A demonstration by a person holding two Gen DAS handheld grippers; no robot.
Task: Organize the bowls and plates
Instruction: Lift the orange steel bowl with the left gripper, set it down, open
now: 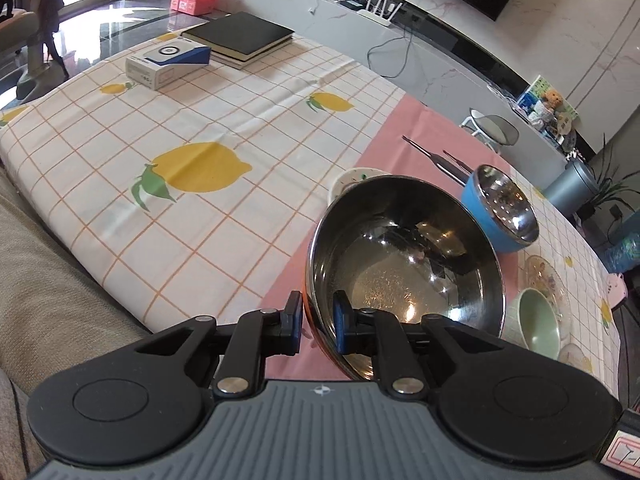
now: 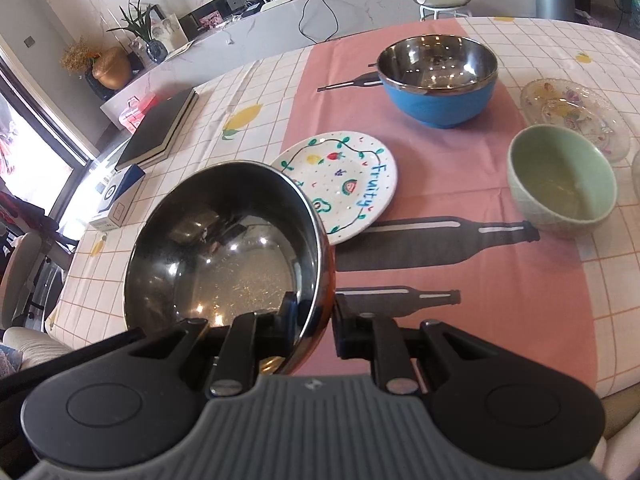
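Steel bowl (image 1: 404, 264) rim pinched between left fingers (image 1: 294, 320), right fingers (image 2: 290, 316)

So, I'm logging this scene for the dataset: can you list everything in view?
steel bowl: 1, silver with orange outside, held above the table by both claws
blue bowl: 1, blue, steel-lined, far on the pink runner
fruit plate: 1, white, painted, behind the steel bowl
green bowl: 1, pale green, right side
glass dish: 1, clear, patterned, beyond the green bowl
books: stack, black, far corner
box: 1, white and blue, beside the books
left claw: shut on the bowl's rim
right claw: shut on the rim
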